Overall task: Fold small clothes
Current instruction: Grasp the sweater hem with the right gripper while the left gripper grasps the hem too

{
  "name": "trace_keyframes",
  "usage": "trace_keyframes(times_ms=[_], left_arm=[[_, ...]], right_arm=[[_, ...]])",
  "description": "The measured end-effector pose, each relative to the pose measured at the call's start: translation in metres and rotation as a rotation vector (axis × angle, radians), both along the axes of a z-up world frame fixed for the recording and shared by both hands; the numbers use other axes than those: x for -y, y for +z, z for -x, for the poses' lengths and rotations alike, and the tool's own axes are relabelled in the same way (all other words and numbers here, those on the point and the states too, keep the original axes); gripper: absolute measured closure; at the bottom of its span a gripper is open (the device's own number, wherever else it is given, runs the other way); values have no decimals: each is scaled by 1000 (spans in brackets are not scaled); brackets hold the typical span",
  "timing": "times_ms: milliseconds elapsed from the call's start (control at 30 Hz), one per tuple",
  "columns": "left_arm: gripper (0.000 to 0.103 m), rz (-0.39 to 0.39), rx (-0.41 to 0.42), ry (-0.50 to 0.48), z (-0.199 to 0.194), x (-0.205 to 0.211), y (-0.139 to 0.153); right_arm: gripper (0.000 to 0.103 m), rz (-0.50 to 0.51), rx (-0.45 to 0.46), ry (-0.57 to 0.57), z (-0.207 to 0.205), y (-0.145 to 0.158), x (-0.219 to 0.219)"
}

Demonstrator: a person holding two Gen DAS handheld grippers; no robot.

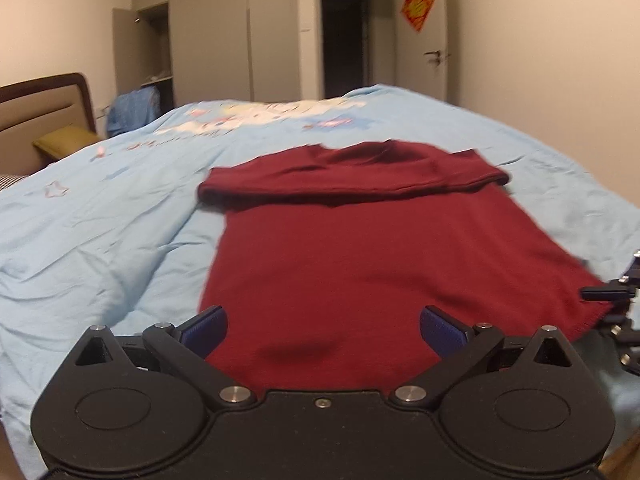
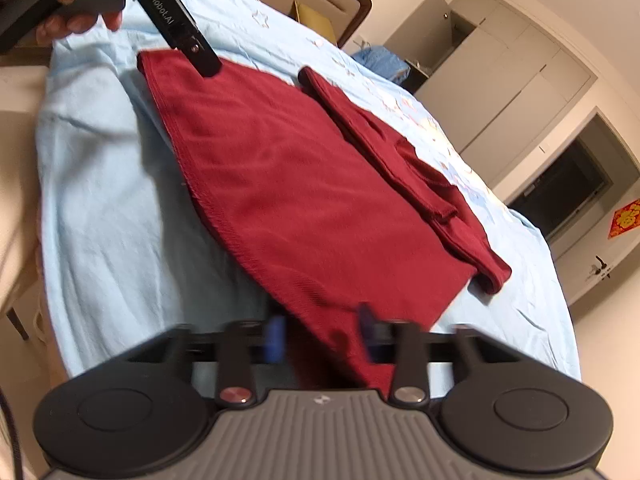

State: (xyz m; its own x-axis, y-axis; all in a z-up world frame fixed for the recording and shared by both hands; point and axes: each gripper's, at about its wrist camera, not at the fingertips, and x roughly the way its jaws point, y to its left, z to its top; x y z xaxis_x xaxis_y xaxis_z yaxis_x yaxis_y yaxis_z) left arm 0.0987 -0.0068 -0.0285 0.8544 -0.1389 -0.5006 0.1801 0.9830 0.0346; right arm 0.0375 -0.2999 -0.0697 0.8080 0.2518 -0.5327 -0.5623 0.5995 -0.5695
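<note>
A dark red garment lies flat on the light blue bedspread, with its far part folded over into a band. My left gripper is open, its blue pads wide apart just above the garment's near hem. In the right wrist view the garment runs diagonally. My right gripper is partly open with the garment's near corner between its blurred blue pads; whether they pinch it I cannot tell. The left gripper shows at that view's top left, over the hem's other corner.
The bed's headboard and a yellow-green pillow are at the left. A wardrobe, a dark doorway and a door with a red decoration stand beyond the bed. Blue cloth lies by the wardrobe.
</note>
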Motion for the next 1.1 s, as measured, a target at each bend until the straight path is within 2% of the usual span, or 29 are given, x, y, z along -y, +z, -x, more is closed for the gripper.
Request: trace_keyframes(times_ms=[67, 267, 433, 533, 600, 633, 800, 933, 1033, 1100], left_arm=[[1, -2, 9, -51, 6, 9, -1], [1, -71, -1, -159, 15, 42, -15], [1, -204, 10, -174, 11, 68, -29], [6, -294, 17, -134, 5, 74, -38], [13, -335, 1, -92, -2, 71, -42], [13, -342, 0, -74, -4, 68, -43], [18, -315, 0, 4, -6, 42, -40], [21, -324, 10, 71, -3, 26, -36], [30, -312, 10, 98, 0, 18, -33], [44, -302, 1, 99, 1, 13, -32]], right_arm=[[86, -53, -15, 7, 0, 8, 3], [90, -248, -70, -52, -19, 42, 15], [91, -381, -106, -107, -38, 64, 26], [92, -456, -135, -140, -50, 73, 32], [92, -493, -146, -153, -56, 77, 36], [93, -506, -148, -158, -59, 79, 37], [93, -531, -145, -167, -62, 83, 40], [93, -532, -151, -169, -62, 82, 39], [93, -527, -156, -170, -60, 81, 38], [93, -520, -161, -171, -59, 80, 37]])
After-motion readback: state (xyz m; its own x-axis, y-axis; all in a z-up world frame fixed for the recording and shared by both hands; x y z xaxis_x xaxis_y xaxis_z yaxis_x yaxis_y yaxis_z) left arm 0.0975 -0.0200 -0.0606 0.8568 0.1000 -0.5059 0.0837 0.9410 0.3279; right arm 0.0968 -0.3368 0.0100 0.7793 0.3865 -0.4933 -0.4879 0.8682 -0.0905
